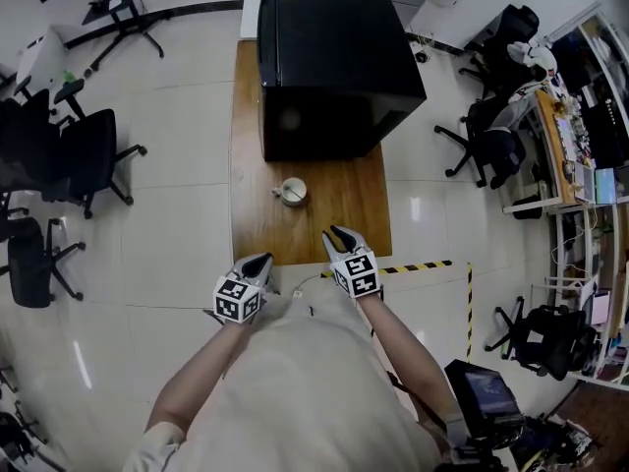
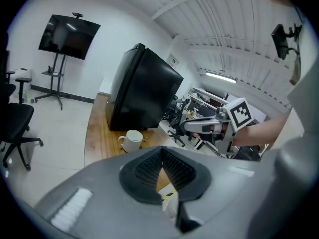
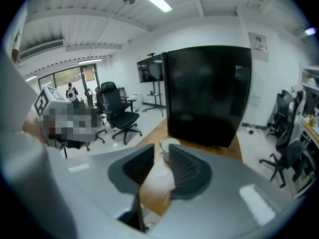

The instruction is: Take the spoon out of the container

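Facing the cup (image 1: 293, 192), left gripper (image 1: 262, 260) and right gripper (image 1: 337, 232) hover empty.

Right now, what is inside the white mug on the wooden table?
A spoon, with its handle poking over the rim of the mug. The spoon's bowl and anything else inside are hidden by the mug's wall.

The head camera looks steeply down at the table (image 1: 295, 234), with the left gripper (image 1: 261, 261) and right gripper (image 1: 340, 234) below it. Each gripper camera sits right behind its own jaws and looks along them, a bit downward. All three see the cup (image 1: 293, 192) ahead of the jaws and the box (image 1: 334, 57) past it. The left one also sees the right gripper.
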`<state>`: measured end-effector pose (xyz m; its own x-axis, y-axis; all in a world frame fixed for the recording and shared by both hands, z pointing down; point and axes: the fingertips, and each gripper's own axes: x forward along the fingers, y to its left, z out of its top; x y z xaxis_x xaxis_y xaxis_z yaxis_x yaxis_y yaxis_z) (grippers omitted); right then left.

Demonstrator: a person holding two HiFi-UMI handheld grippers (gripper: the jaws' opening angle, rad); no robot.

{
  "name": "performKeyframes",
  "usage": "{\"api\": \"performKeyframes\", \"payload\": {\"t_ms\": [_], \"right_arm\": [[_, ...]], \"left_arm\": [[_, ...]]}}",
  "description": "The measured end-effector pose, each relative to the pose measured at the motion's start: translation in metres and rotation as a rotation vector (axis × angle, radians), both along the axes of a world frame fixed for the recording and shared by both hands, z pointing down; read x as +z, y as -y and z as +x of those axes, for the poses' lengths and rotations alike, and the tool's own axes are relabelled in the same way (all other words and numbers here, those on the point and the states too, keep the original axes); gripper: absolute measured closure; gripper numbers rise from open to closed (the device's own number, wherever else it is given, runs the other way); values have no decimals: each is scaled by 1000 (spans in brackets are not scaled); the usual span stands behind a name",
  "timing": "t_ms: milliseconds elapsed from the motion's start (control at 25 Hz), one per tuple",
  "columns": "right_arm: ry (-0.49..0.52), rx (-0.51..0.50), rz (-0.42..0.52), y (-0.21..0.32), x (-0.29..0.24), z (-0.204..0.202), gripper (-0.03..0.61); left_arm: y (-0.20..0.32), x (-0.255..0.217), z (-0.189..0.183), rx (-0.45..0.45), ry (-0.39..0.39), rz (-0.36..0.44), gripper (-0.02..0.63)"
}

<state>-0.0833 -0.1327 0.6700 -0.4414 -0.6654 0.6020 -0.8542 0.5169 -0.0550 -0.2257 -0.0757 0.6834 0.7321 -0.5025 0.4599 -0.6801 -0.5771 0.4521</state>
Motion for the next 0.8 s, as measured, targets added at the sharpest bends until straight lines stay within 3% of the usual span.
{"api": "performKeyframes", "payload": {"t_ms": [240,480,640,800], "right_arm": [[-32,-15,-10,24,7,-7,494],[-45,-84,-60,53,44,-6,448],[-96,-145,-118,70,79,-11,437],[-147,-222,-161,84,105,-19,430]], "left_arm": [[13,5,5,24,-1,-30,626],[42,9,13,-39,39,-41,626],[59,6,14,-130,64,-48,626],[71,2,14,-165,97,-42,625]]}}
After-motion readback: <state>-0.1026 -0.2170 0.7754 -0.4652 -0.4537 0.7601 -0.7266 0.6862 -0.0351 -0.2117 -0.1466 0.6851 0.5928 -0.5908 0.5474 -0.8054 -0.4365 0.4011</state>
